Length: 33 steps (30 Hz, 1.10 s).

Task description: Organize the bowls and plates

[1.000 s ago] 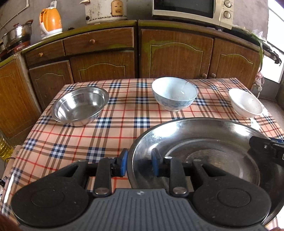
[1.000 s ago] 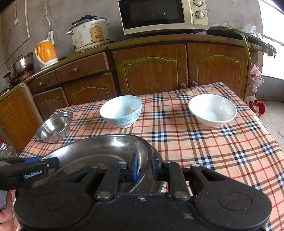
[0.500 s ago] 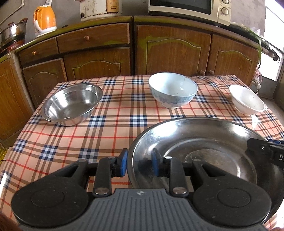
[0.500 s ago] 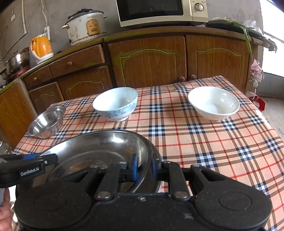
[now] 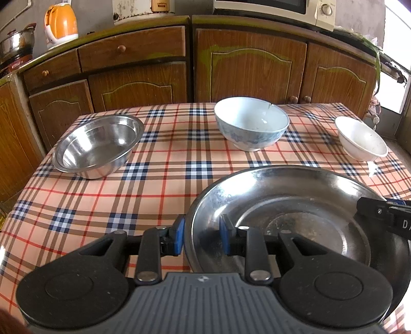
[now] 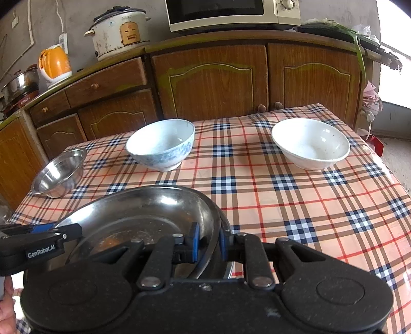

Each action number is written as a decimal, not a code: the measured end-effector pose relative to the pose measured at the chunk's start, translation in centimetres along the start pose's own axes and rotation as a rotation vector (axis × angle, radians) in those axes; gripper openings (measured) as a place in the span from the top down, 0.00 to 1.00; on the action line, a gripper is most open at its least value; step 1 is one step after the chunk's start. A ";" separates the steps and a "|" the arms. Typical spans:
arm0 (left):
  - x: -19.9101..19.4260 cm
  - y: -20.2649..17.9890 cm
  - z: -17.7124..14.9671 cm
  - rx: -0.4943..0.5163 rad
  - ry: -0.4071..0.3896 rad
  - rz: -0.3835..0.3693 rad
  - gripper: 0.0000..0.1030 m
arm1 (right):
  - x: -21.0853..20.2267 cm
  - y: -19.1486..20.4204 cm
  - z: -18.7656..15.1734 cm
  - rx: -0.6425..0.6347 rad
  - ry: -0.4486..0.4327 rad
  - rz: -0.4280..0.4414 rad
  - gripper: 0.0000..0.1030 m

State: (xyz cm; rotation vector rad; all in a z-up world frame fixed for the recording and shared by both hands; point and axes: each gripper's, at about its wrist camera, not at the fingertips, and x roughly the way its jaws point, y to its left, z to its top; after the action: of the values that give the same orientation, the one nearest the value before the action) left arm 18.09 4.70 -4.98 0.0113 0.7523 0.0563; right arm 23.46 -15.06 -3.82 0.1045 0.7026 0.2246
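Steel plate [image 5: 295, 205] sits lower over the counter's [image 5: 154, 185] near edge than before, left hand-held gripper [image 5: 201, 237] and right hand-held gripper [image 6: 208, 242] each clamping opposite rims, both tilted downward.

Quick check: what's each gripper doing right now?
Left gripper: jaws shut on the rim of the steel plate.
Right gripper: jaws shut on the plate's opposite rim.

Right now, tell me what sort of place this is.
Most likely a home kitchen: a microwave and rice cooker sit on wooden cabinets, behind a table with a checked cloth.
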 end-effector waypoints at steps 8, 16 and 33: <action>0.4 -0.3 0.1 0.007 0.002 -0.003 0.73 | 0.4 -0.1 0.0 -0.002 0.005 -0.010 0.79; 0.9 -0.4 -0.1 0.020 0.011 -0.001 0.73 | 1.0 0.0 -0.1 -0.014 0.022 -0.017 0.78; 1.9 -0.7 -0.5 0.018 0.038 -0.011 0.73 | 1.9 0.0 -0.4 -0.042 0.058 -0.024 0.68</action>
State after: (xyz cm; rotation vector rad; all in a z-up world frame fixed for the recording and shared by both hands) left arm 19.14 4.09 -6.68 0.0237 0.7907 0.0393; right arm 24.65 -14.62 -5.33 0.0493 0.7558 0.2205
